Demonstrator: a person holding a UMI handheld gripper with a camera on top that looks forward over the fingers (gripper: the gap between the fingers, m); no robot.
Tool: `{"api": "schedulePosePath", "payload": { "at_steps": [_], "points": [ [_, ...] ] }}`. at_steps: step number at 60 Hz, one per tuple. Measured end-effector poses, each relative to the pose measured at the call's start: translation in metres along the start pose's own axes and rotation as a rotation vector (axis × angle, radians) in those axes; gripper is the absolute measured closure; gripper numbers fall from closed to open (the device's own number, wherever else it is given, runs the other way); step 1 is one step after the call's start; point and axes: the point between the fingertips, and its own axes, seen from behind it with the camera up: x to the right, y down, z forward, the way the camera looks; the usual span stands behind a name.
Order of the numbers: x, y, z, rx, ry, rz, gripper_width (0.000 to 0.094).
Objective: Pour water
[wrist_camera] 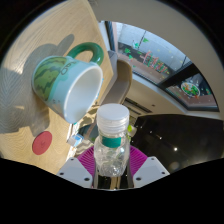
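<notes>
Your tool (112, 168) had the bottle (113, 135) between its fingers, cap pointing ahead. Just beyond and left of the cap, the mug (68, 84) sat on the worktop (40, 40), its mouth facing the bottle.

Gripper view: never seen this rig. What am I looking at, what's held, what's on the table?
This is a single wide-angle picture from a camera that rides on a hand-held two-finger gripper and looks forward along its fingers. A person carries the gripper; there is no robot arm. The fingers show at the bottom, each with a magenta pad on its inner face.

Between the pads stands a clear plastic bottle with a white cap, and both fingers appear to press on it, so it is held.

Just beyond the bottle, on a light wooden table, is a green and white mug, which looks tipped with its opening toward the camera; the lens may exaggerate that. A red disc lies on the table near it. Windows fill the background.
</notes>
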Motion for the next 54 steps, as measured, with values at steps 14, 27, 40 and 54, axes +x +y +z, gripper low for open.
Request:
{"api": "schedulePosePath", "payload": {
  "at_steps": [14, 27, 40, 54],
  "points": [
    [-0.004, 0.006, -0.005, 0.021, -0.037, 0.049, 0.053],
    [0.021, 0.046, -0.017, -0.017, -0.173, 0.725, 0.0529],
    [-0.015, 0.06, -0.013, -0.035, -0.393, 1.473, 0.0529],
    [-0.096, 0.041, 0.003, -0.067, -0.532, 1.848, 0.0527]
  ]
}}
